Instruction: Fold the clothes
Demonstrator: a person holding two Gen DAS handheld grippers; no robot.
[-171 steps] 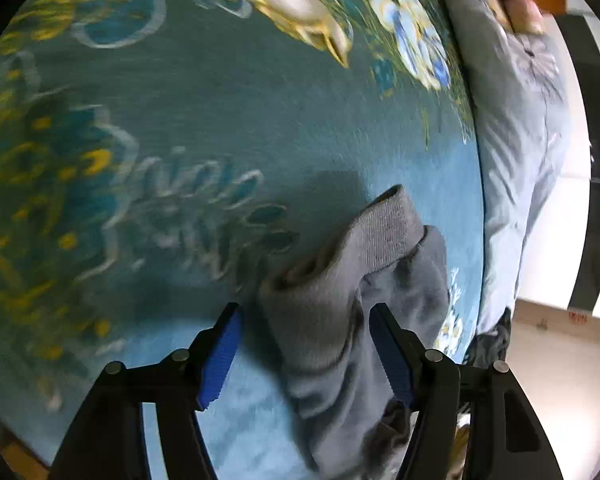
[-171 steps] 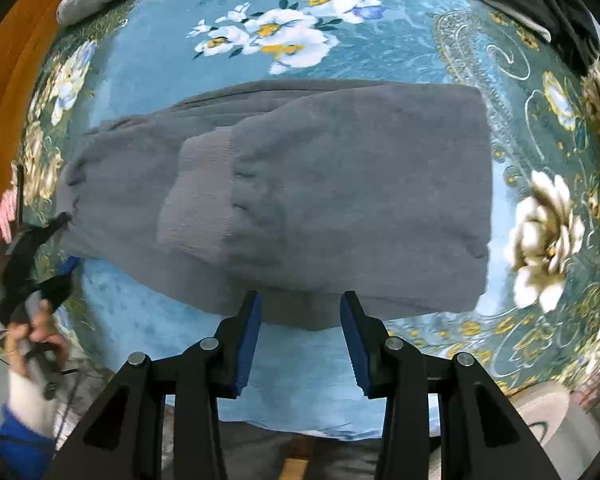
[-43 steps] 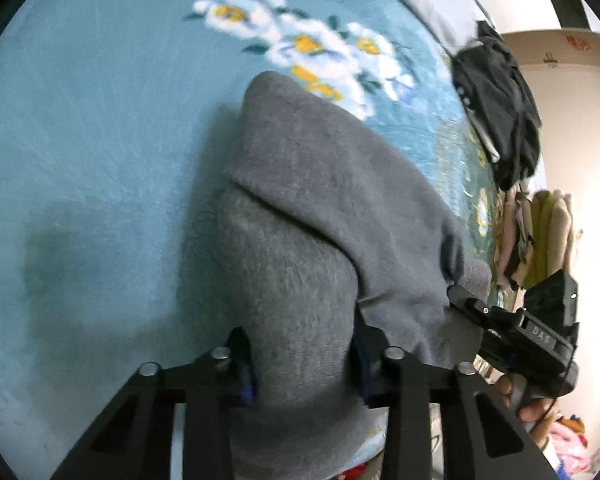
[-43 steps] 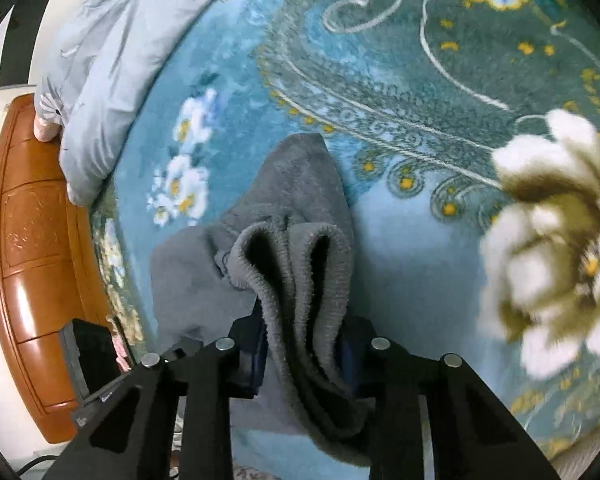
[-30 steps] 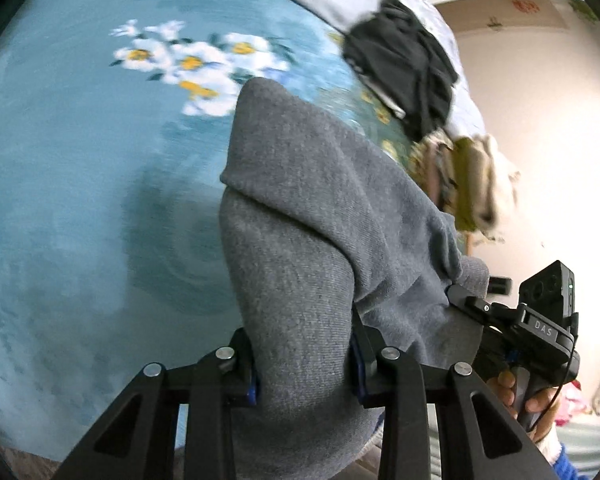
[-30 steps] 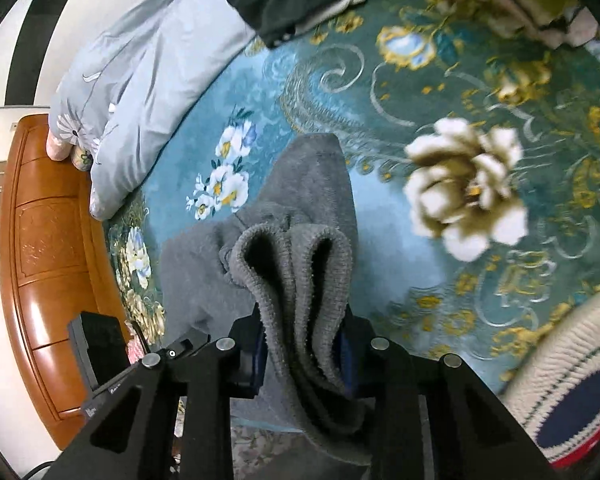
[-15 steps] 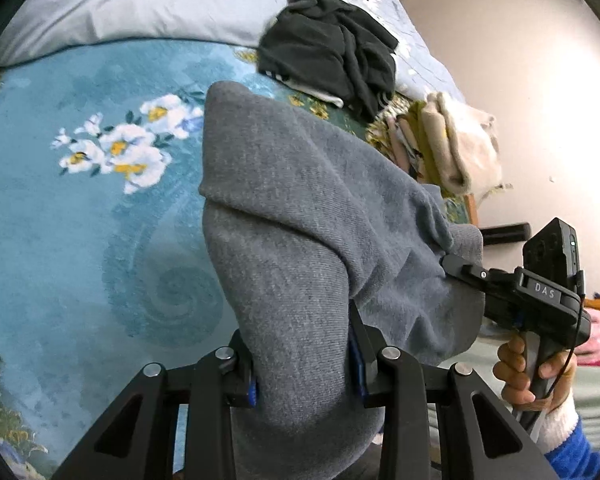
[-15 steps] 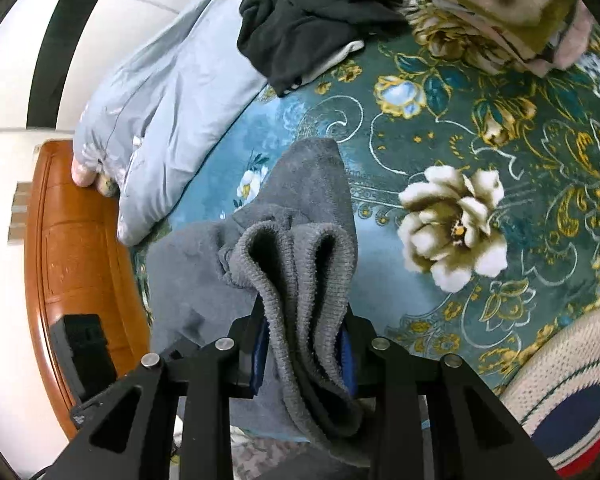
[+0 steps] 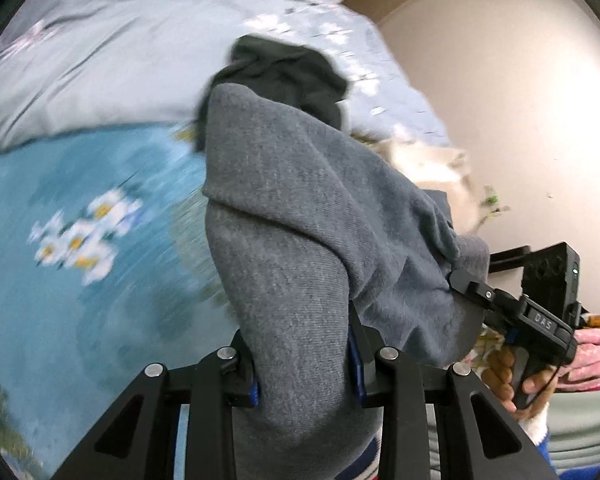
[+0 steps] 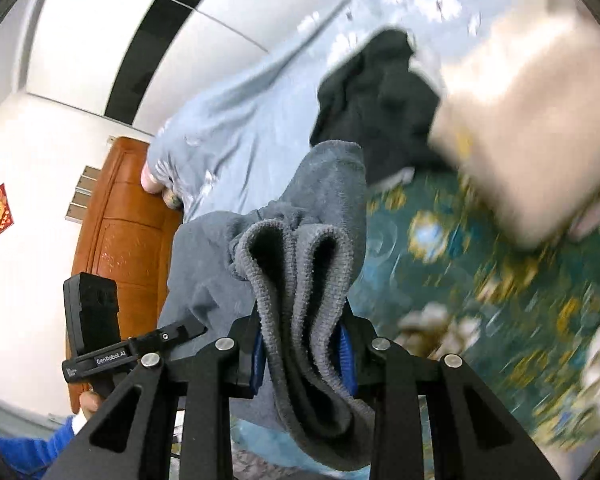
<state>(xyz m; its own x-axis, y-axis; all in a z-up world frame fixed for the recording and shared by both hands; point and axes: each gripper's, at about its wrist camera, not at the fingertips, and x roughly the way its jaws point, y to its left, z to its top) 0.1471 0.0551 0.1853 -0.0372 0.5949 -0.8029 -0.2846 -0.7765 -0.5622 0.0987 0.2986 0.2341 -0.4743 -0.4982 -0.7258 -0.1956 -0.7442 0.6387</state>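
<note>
— Teal floral blanket across the bed, blurred with motion; pale grey duvet bunched at 11 o'clock in the left view. Whereabouts of the grey garment?

— Up in the air, clear of the blanket, slung between both tools. Left tool pinching one thick gathered end; right tool clamped on several stacked layers, with looped edges on show.

— Fabric?

— Heavy fleecy knit: soft nap outside, looped pile inside. Bulky, slow to crease, prone to sag mid-span.

— Stage of the fold?

— Looks like a carry of a doubled-over bundle, perhaps toward the dark crumpled garment and the beige folded stack at 1 o'clock in the right view. Only a judgement; impossible to settle from here.

— Doing it well?

— Hold both pinches firm. Level the two tools and draw the span gently taut to hold the layers aligned. Lower flat, never drop. Mind the loose tail dangling under the right tool at 6 o'clock; tuck under before setting down.
</note>
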